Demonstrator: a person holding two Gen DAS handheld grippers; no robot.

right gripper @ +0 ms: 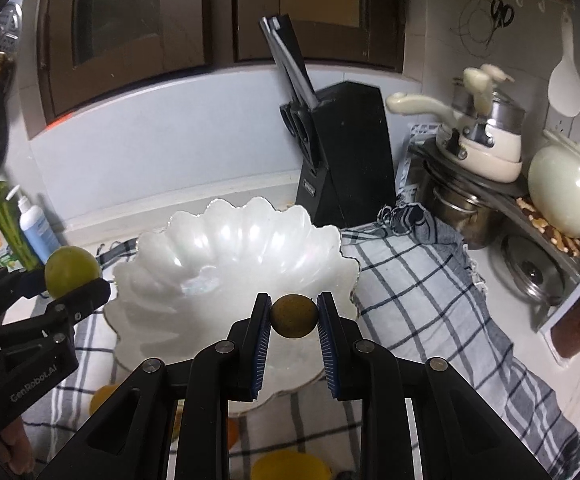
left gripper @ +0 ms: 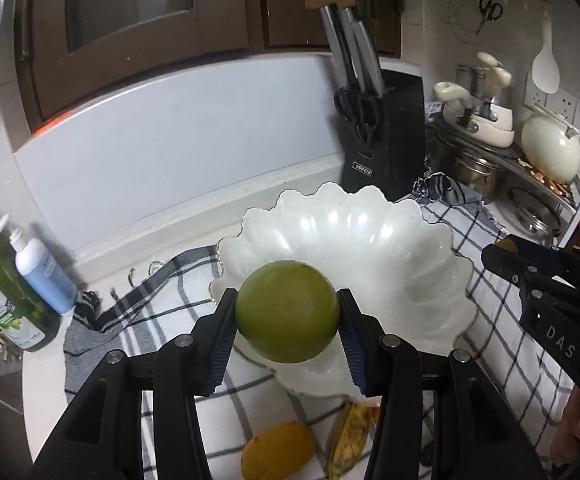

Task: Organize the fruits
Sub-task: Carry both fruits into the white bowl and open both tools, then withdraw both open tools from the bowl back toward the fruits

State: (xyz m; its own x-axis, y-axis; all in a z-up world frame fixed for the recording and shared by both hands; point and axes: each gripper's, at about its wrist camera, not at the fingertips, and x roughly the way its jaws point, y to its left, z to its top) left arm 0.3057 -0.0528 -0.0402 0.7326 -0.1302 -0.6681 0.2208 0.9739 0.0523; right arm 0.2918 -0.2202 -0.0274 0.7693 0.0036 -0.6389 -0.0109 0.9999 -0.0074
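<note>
My left gripper (left gripper: 287, 312) is shut on a large round green fruit (left gripper: 287, 311), held above the near rim of a white scalloped bowl (left gripper: 373, 240). The right wrist view shows that same green fruit (right gripper: 72, 271) in the left gripper (right gripper: 74, 280) at the bowl's left side. My right gripper (right gripper: 293, 316) is shut on a small brownish-green fruit (right gripper: 293, 316) over the near part of the white bowl (right gripper: 226, 256). The bowl holds no fruit. In the left wrist view the right gripper (left gripper: 497, 256) reaches in from the right.
A checked cloth (right gripper: 421, 304) lies under the bowl. On it near me are a yellow fruit (left gripper: 278, 454) and a spotted banana (left gripper: 349, 440). A black knife block (right gripper: 341, 160) stands behind the bowl. Pots and a kettle (right gripper: 565, 192) crowd the right; bottles (left gripper: 42, 272) stand at left.
</note>
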